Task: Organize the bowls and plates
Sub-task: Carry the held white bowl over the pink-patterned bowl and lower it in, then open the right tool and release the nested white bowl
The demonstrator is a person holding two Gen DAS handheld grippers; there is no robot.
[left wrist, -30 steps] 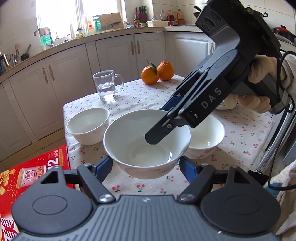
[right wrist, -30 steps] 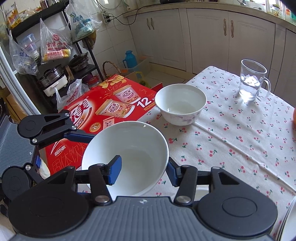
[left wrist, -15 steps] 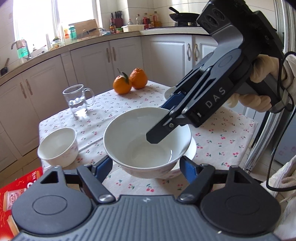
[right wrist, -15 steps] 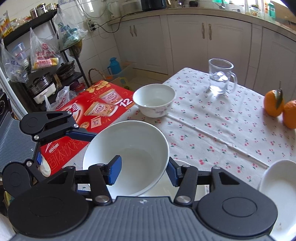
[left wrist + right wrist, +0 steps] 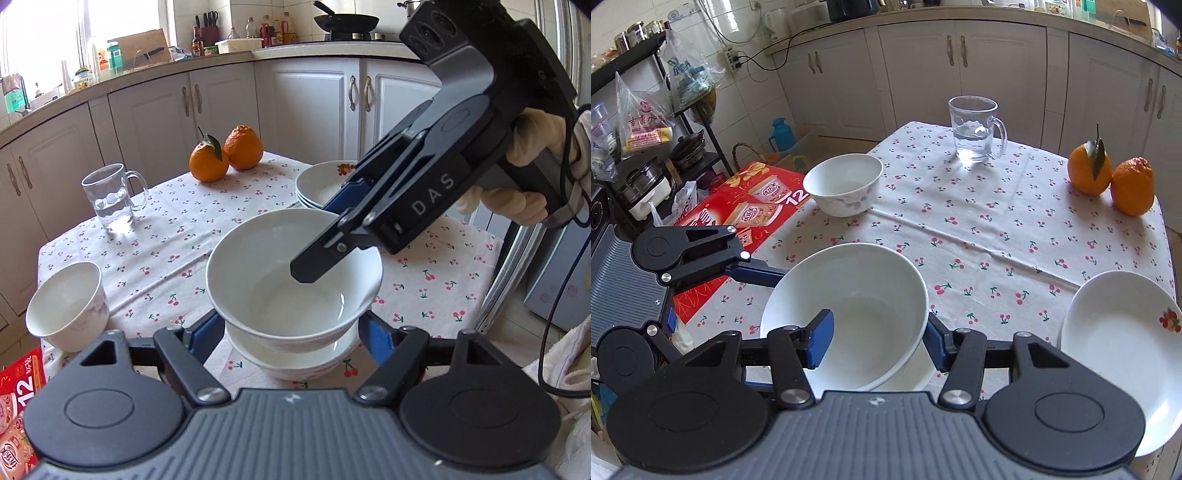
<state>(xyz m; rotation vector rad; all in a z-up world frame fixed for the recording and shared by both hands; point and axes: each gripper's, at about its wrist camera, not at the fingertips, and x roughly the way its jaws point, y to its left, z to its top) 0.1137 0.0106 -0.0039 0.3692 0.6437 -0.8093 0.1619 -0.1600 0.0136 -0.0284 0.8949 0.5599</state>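
A wide white bowl (image 5: 280, 291) sits tilted in a second white bowl (image 5: 295, 363) on the cherry-print table; it also shows in the right wrist view (image 5: 857, 314). My right gripper (image 5: 877, 341) is shut on its rim, one finger (image 5: 820, 338) inside, one outside; it shows in the left wrist view (image 5: 332, 236). My left gripper (image 5: 293, 334) is open, its fingers either side of the bowls. A smaller bowl (image 5: 844, 188) stands at the table's left edge. Stacked plates (image 5: 1119, 350) lie to the right.
A glass mug of water (image 5: 975, 129) and two oranges (image 5: 1110, 179) stand at the far side of the table (image 5: 997, 236). A red carton (image 5: 738, 214) lies on the floor left of the table. Cabinets line the walls.
The wide bowl has moved right across the table and down, now resting in the second bowl. The small bowl and mug have shifted left in view; the plates have come into sight.
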